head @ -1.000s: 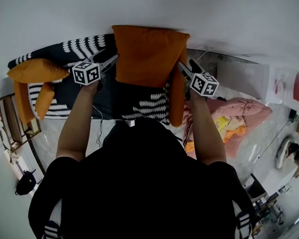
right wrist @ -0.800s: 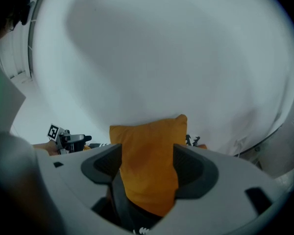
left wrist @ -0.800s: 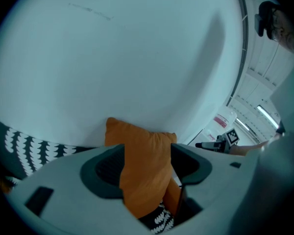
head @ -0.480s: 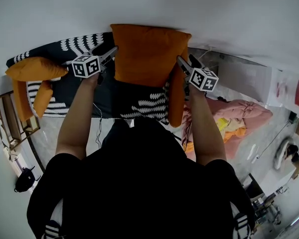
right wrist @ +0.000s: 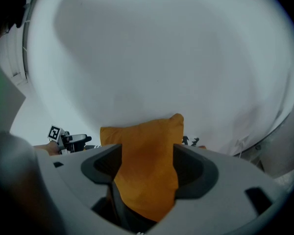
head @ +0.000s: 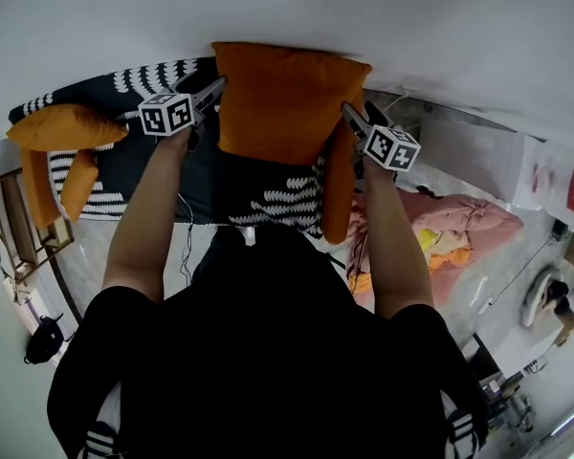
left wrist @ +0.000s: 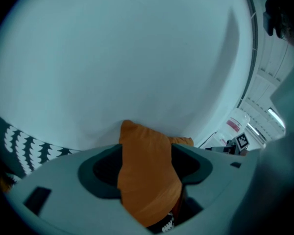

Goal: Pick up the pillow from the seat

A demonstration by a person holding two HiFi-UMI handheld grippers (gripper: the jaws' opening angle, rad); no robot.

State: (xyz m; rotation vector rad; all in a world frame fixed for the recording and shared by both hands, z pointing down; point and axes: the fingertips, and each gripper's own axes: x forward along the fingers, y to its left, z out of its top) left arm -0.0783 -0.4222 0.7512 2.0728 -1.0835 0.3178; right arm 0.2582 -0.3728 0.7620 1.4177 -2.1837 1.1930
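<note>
The pillow (head: pixel 287 103) has risen slightly since a second ago. Plump, plain orange and square, it hangs above the black-and-white patterned seat (head: pixel 268 199), with the left gripper (head: pixel 213 91) and right gripper (head: pixel 348 115) each clamped on a side edge.

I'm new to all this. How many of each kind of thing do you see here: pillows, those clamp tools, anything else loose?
Orange pillows: 2, the held pillow and a second pillow lying at the left end of the seat.
Grippers: 2, the left gripper and the right gripper, each shut on the held pillow.
Pink bedding: 1.
Total: 5.
</note>
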